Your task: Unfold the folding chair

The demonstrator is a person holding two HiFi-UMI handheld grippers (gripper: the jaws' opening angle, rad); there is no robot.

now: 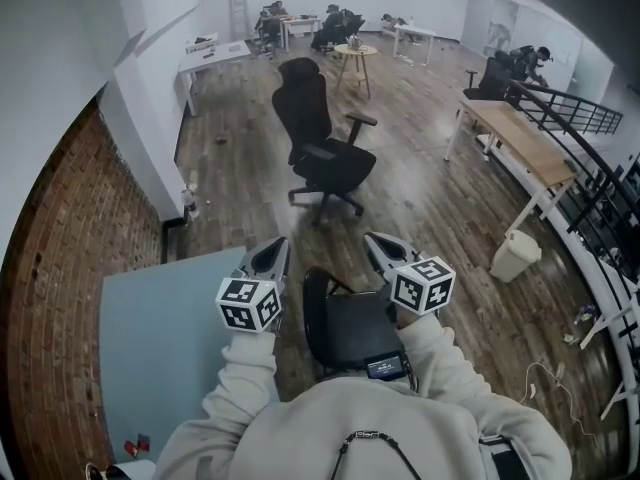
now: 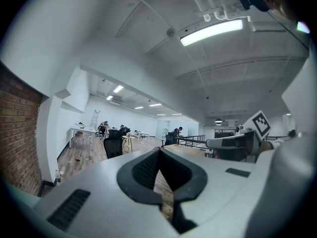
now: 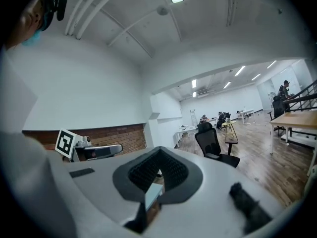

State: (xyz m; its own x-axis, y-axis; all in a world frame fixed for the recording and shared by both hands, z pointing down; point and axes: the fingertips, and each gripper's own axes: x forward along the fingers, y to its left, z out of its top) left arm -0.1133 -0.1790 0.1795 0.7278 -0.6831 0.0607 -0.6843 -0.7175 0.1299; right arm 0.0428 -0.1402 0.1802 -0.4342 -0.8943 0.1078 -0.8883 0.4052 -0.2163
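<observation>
the folding chair (image 1: 352, 330) sits on the floor right in front of the person, low in the head view, below and between the two raised grippers. it is matte black, with a flat, roughly square padded seat facing up and a rounded tubular loop (image 1: 314, 313) standing along the seat's left side. that loop's long side runs away from the person toward the office chair (image 1: 322, 148). its near edge is hidden by the person's chest and right sleeve (image 1: 445, 353), so i cannot tell how far it is opened.

the left gripper (image 1: 277, 244) has smooth grey shells with dark ribbed pads, and its own view shows the tips pressed together (image 2: 159, 150) with nothing between them. the right gripper (image 1: 374, 239) looks the same, clenched on nothing (image 3: 158, 150). both point level over the room, well above the chair and not touching it.

the planked wooden floor (image 1: 430, 208) is glossy and lies open ahead as far as the office chair. a smooth pale blue mat (image 1: 160, 338) lies just left of the chair, with a rough brick wall (image 1: 60, 268) beyond it. to the right, well apart, stand a white bin (image 1: 515, 256), a long wooden desk (image 1: 520, 143) and a black railing (image 1: 590, 173).
</observation>
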